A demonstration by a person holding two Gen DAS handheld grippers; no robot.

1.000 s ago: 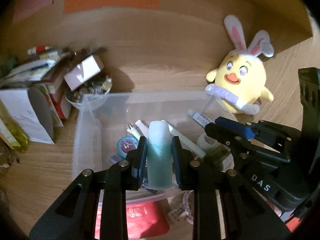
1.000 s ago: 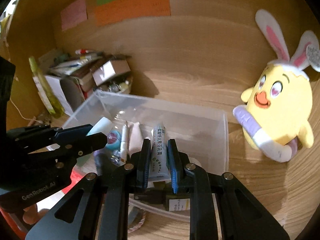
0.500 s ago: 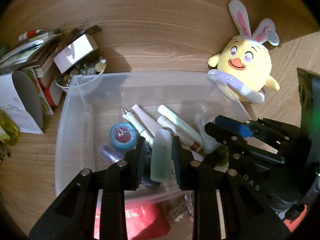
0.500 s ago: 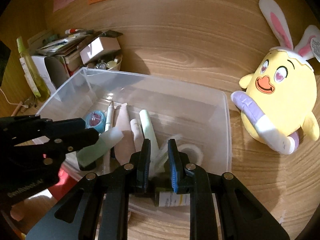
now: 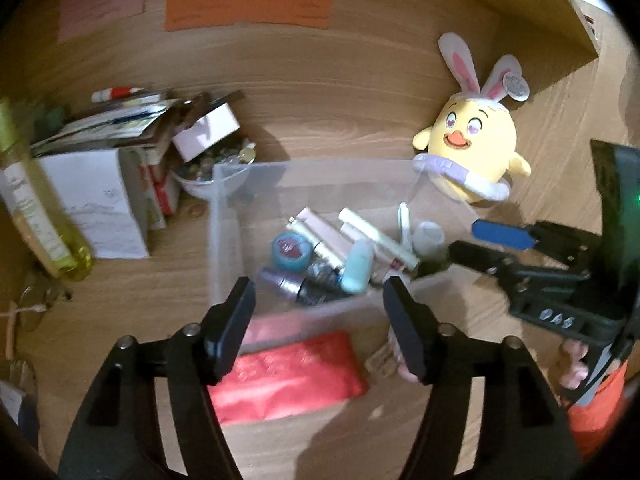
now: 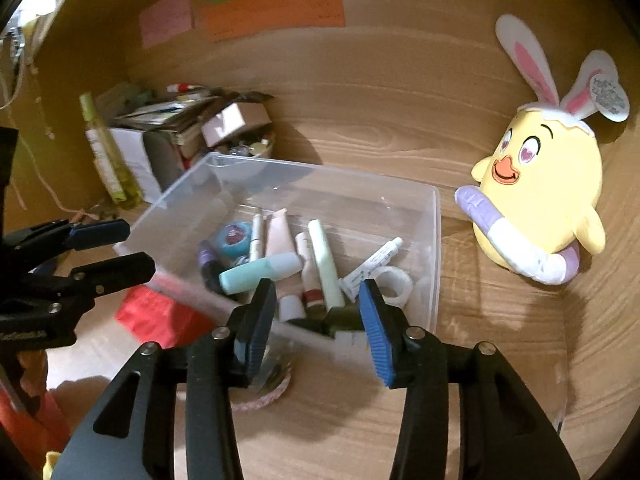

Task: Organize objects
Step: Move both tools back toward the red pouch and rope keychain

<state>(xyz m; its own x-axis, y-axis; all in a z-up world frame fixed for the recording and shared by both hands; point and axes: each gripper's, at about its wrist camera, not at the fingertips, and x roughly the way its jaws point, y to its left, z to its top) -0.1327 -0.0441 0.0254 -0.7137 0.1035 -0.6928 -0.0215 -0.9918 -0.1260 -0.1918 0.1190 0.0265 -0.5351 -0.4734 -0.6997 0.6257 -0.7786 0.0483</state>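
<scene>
A clear plastic bin [image 5: 224, 240] [image 6: 436, 240] sits on the wooden desk with several tubes and small cosmetics inside. The mint-green tube [image 5: 357, 266] [image 6: 260, 270] lies loose among them, and the small white tube [image 6: 372, 262] leans near the bin's right side. My left gripper [image 5: 318, 292] hovers at the bin's near wall, its jaws opening wide with nothing between them. My right gripper [image 6: 317, 292] is likewise over the near wall, its blue-padded jaws opening and holding nothing. Each gripper shows in the other's view: the right gripper [image 5: 480, 242], the left gripper [image 6: 120, 246].
A yellow plush chick [image 5: 472, 144] [image 6: 540, 196] stands right of the bin. A red pouch [image 5: 288, 376] and a tape roll [image 6: 264, 384] lie in front of it. Stacked boxes and papers [image 5: 100, 184], a small bowl [image 5: 216, 168] and a yellow-green bottle [image 5: 36, 200] crowd the left.
Both grippers let go of their tubes, which now lie in the bin. Both sets of jaws have spread apart and both grippers have drawn back from the bin.
</scene>
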